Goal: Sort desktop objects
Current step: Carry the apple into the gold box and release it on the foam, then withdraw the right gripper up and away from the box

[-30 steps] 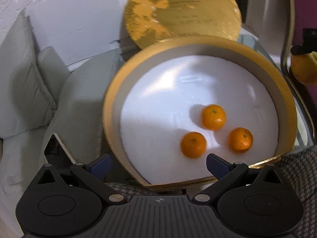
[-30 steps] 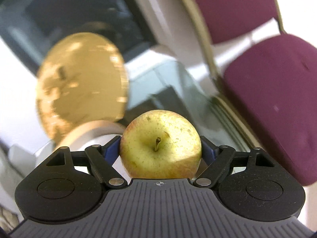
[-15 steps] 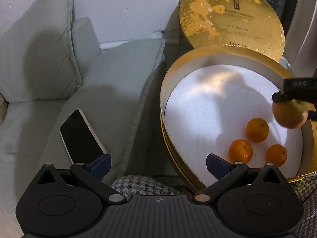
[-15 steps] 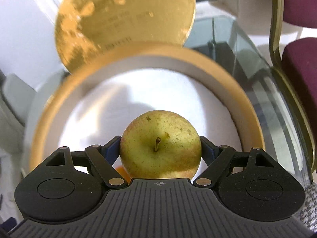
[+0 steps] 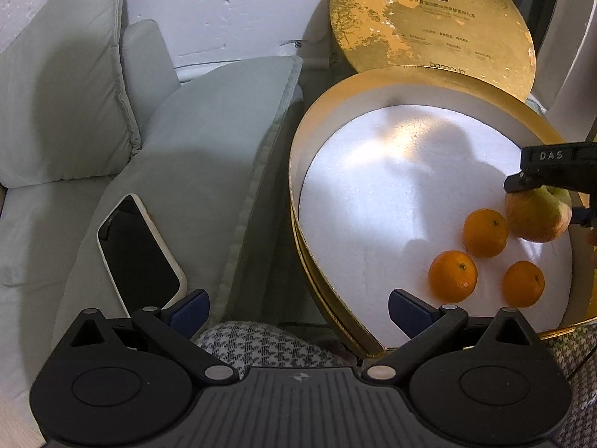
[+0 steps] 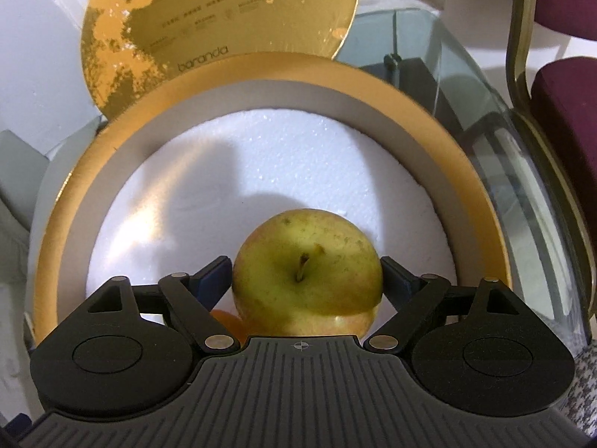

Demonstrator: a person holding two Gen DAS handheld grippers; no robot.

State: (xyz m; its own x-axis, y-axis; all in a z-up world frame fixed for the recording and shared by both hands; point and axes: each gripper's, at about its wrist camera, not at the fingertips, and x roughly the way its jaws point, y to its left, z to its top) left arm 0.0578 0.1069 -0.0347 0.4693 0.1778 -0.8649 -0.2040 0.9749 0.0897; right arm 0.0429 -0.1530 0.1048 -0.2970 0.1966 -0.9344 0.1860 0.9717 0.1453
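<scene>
While the right tool holds the one apple low inside the round gold box, its fingers look slackened: in the right wrist view a narrow gap shows beside the left finger, so I cannot tell whether the apple is gripped or just let go onto the white foam floor of the box. Seen from the left wrist, the apple sits at the box's right side, just beside one of the oranges and possibly touching it. Three oranges lie on the foam in a loose cluster, close together near the right and near edge, so by my count four fruits are now in or over the box. The round gold lid, one only, leans upright behind the box. The left tool is spread wide and holds nothing, hovering near the box's left rim. One phone lies dark-screen-up on the pale cushion to the left, well apart from the box. Judging by this, the fruit part of the sorting looks nearly finished once the apple rests free; the phone may be what is left, though the task sentence does not say where it belongs, and no other loose items show in either view.
</scene>
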